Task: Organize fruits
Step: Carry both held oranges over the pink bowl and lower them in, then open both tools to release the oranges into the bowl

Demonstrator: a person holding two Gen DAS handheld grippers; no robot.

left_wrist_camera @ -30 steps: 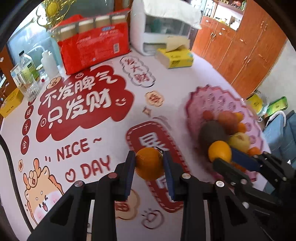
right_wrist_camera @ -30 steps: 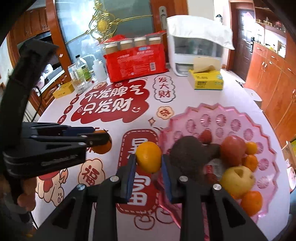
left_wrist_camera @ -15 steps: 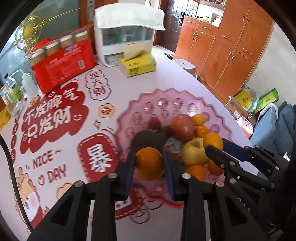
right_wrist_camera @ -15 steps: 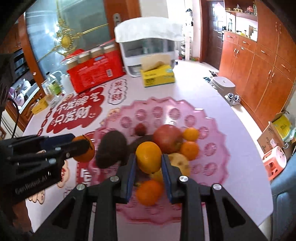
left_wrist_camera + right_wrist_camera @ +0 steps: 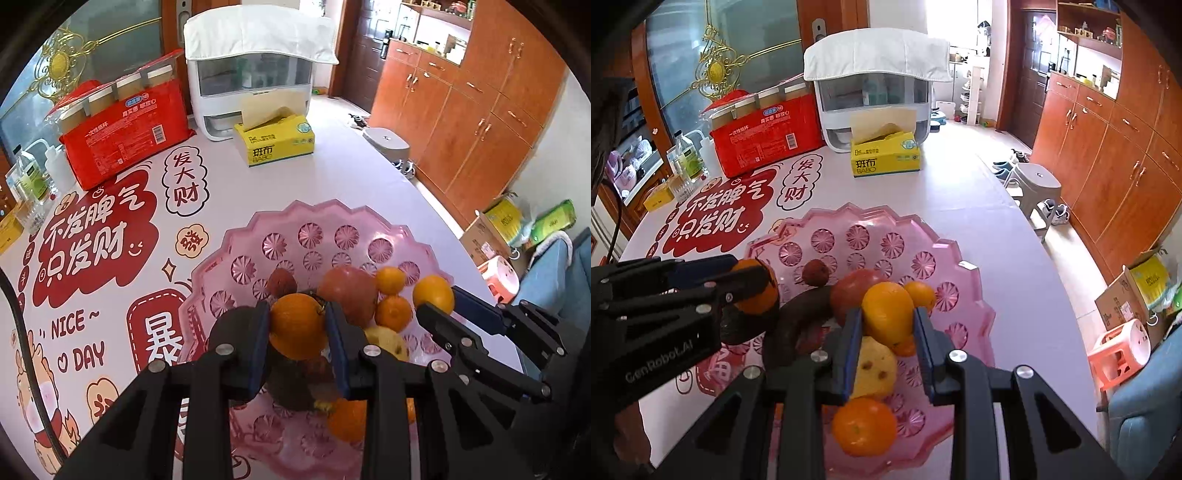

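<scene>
A home dining room: wooden cupboards [image 5: 1108, 155] line the wall, shoes [image 5: 1054, 214] and a stool [image 5: 1036, 184] sit on the tiled floor, and a tissue box [image 5: 275, 142] and bottles [image 5: 687, 157] stand along the bench's [image 5: 960, 206] far edge.

The tray [image 5: 964, 295] is clear pink plastic, glossy, with cut rosette facets; the oranges [image 5: 888, 312] on it have dimpled, faintly shiny peel. The grippers [image 5: 297, 325] are matt black plastic with blue pads [image 5: 256, 345] and bright metal screws [image 5: 368, 349]. The tablecloth [image 5: 351, 177] looks smooth and slightly glossy, the cabinets [image 5: 1108, 158] are polished wood, and the tissue box [image 5: 884, 155] is printed card.
</scene>
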